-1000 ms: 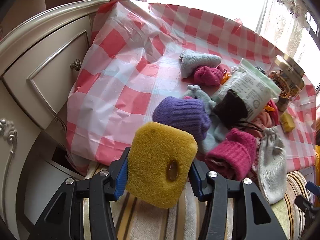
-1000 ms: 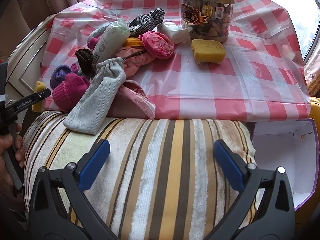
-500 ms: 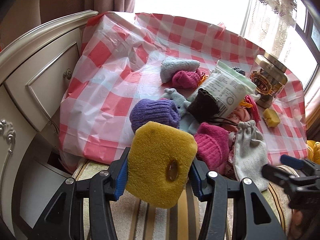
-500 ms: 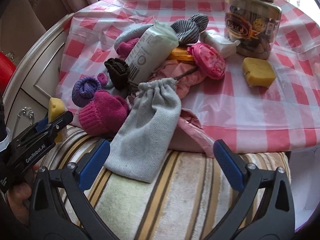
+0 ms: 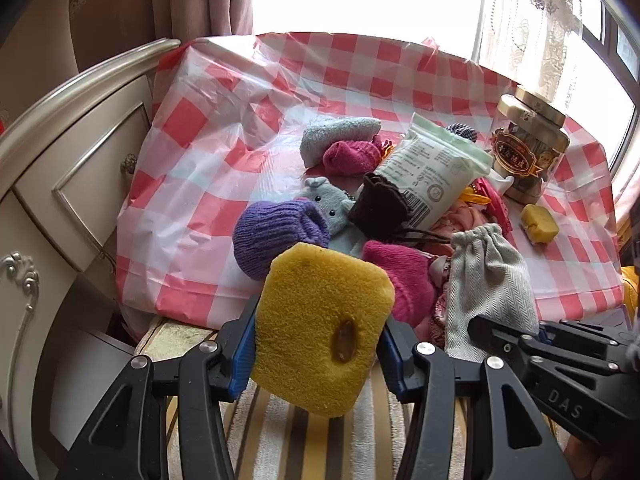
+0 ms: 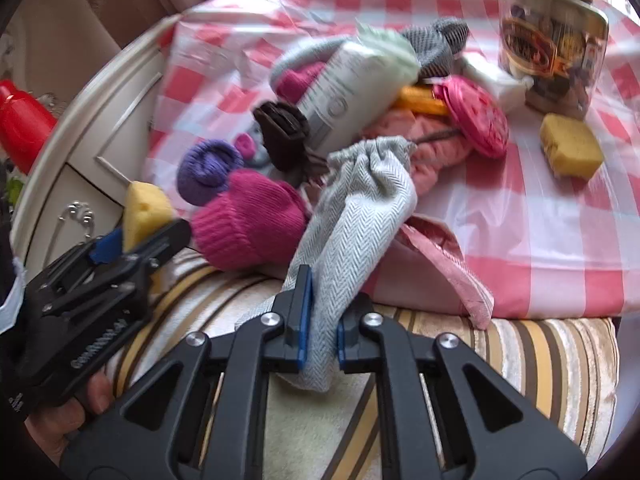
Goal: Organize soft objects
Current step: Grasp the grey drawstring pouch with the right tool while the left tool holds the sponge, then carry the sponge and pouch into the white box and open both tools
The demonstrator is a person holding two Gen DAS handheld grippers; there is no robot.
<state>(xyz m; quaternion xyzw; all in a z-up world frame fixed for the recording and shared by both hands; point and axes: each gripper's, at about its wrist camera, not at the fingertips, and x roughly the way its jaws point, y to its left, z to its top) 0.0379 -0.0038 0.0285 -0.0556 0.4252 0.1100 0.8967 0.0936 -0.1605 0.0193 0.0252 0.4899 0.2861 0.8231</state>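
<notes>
- My right gripper (image 6: pixel 318 344) has snapped closed since half a second back: then its blue pads stood wide apart over the striped cushion, now they pinch the bottom end of the grey herringbone drawstring pouch (image 6: pixel 360 208).
- The pouch lies with its gathered mouth up on the pile and its lower end draped over the table edge, right where I've bitten it. The view is a bit smeared, so I'm moving.
- My left gripper (image 5: pixel 316 344) hasn't changed: it stays clamped on the square yellow sponge with the brown spot (image 5: pixel 320 332), held in the air off the front of the pile.
- What that means, I reckon: both hands are loaded, so the next step is a carry, not another pick.
- Left on the table: a purple knitted hat (image 5: pixel 276 236), a magenta knitted hat (image 5: pixel 400 276), a small grey plush animal (image 5: pixel 326 204), a white-and-green printed pouch pack (image 5: pixel 432 172), a second yellow sponge (image 5: pixel 539 223) and a gold-lidded clear jar (image 5: pixel 528 148).
- The surface is a crinkly red-and-white checked plastic tablecloth (image 5: pixel 208 184); below its front edge is a striped cream-and-brown cushion (image 6: pixel 540 360).
- Room: a cream cabinet with ornate metal handles (image 5: pixel 80 168) to the left, curtains and a bright window behind.
</notes>
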